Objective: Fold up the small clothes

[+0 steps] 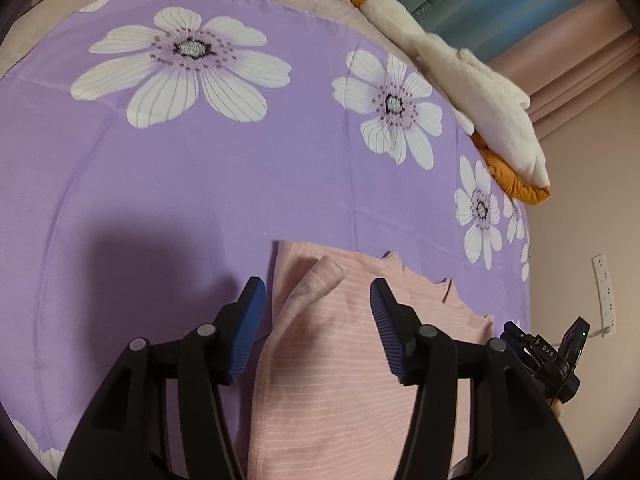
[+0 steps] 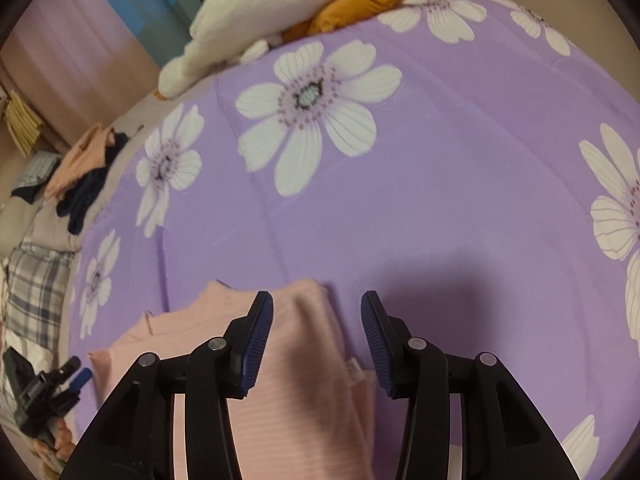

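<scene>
left gripper [image 1: 318, 300]: two matte black arms rising from the bottom of the frame, each tipped with a ribbed dark-blue pad, with round silver pivot pins on the linkages. right gripper [image 2: 317, 314] has the same build, black with blue ribbed pads and silver pins. at the lower right of the left view, its black body shows white lettering and a small green light.

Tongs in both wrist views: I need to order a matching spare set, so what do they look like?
Both the left tongs and the right tongs have matte black angular arms with round silver pivot pins. Each finger ends in a dark blue, finely ribbed pad. No cables or sleeves show.
</scene>
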`<state>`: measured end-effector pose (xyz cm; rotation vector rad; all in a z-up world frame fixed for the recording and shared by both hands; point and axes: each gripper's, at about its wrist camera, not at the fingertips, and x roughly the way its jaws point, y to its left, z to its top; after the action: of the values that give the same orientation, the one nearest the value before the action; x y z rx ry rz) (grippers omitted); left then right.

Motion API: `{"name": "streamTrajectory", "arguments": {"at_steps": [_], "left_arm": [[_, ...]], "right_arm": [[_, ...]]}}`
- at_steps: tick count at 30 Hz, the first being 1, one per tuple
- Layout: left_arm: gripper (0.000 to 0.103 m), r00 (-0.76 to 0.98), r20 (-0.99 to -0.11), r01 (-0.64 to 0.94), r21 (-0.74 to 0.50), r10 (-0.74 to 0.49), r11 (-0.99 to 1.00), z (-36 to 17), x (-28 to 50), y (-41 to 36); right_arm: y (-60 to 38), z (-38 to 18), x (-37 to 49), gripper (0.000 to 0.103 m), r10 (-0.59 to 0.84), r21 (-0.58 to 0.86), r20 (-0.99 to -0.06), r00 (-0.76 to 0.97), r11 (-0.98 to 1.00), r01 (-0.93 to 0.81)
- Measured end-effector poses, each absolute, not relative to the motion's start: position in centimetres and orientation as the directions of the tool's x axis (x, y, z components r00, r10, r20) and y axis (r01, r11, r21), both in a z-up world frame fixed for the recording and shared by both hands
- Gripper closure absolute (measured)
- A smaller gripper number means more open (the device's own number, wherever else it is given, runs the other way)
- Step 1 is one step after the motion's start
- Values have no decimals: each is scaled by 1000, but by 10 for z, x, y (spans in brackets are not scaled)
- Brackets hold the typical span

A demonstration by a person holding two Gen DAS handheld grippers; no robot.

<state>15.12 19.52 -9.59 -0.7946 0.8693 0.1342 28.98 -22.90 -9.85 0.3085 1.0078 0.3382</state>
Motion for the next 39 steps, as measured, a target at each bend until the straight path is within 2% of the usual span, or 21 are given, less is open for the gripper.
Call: {"name": "streamTrajectory", "arguments": {"at_steps": [7,8,9,10,15,25,26,29,34,39], "left_arm": [[52,598,-772,-402,-521,-215,753,-116,165,180],[63,591,-781,-404,-503,-202,764,-118,166,178],[82,584,-790,-410,-483,-185,774,-119,166,177],[90,573,-805,-422,-449,-152,787,-120,165,175],[93,620,-777,-406,-438,-110,803,-111,152,172],[94,666,-741,-379,-436,-87,816,-74,131,154],[97,672,-736,-381,-434,-78,816,-70,126,152],[98,700,-713,-382,-426,-44,820,-58,111,151],[99,718,-686,-326,-479,-116,815,-54,105,150],[98,680,-719,-354,-497,-147,792,-68,116,159]], "right_arm": [[-206,-117,291,60,389,342,-800,457,921,-186],[-205,-117,290,74,381,329,-799,466,925,-193],[-201,-117,288,96,373,311,-798,473,927,-207],[-200,-117,287,98,366,296,-801,473,930,-217],[-202,-104,274,98,380,295,-764,521,924,-242],[-216,-43,228,98,442,325,-646,623,897,-299],[-218,-39,224,98,452,334,-635,627,892,-305],[-222,-30,211,98,465,341,-610,641,885,-317],[-224,-22,204,98,480,356,-595,645,876,-324],[-222,-26,200,98,467,346,-607,643,884,-316]]}}
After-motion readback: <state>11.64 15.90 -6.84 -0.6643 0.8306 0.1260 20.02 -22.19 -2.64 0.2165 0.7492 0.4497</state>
